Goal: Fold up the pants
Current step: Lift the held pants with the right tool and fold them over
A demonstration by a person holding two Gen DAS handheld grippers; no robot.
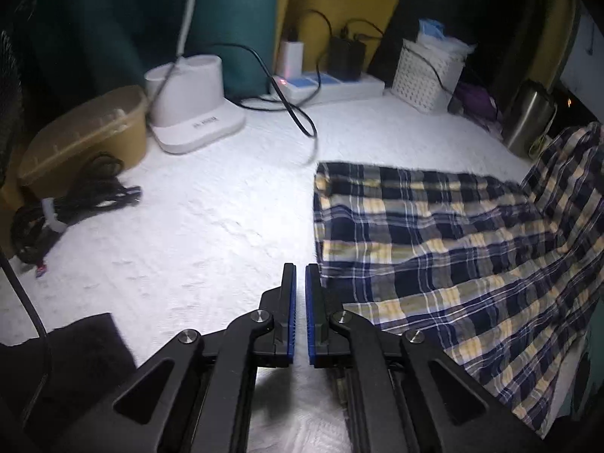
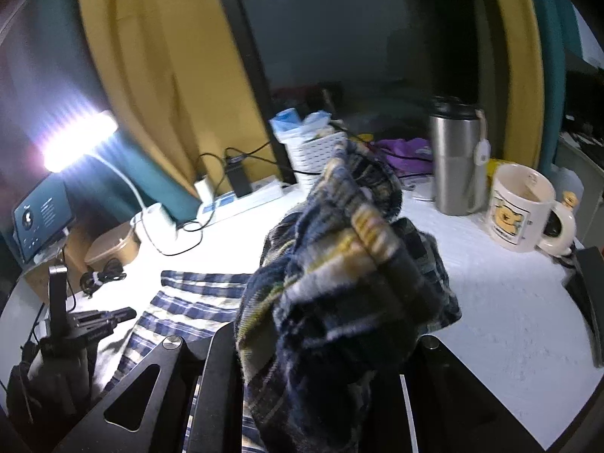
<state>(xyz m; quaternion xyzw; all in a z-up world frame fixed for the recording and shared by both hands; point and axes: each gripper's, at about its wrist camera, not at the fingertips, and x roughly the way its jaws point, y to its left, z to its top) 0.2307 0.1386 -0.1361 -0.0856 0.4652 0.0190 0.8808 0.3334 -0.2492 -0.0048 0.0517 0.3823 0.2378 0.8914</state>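
The plaid pants (image 1: 434,234), navy, yellow and white, lie partly flat on the white table cover (image 1: 207,226). Their right end rises off the table. My left gripper (image 1: 301,275) hovers just left of the pants' near corner. Its blue pads (image 1: 288,313) are shut with only a slit between them and nothing in it. In the right wrist view a thick bunch of the pants (image 2: 339,264) is lifted above the table. My right gripper (image 2: 321,324) is shut on that bunch, which hides its fingertips. The left gripper (image 2: 126,314) shows at lower left there.
Along the back stand a brown tub (image 1: 87,139), a white lamp base (image 1: 192,113), a power strip with chargers (image 1: 328,87) and a white basket (image 1: 422,75). A coiled cable (image 1: 71,207) lies at left. A steel tumbler (image 2: 458,162) and a mug (image 2: 521,207) stand at right.
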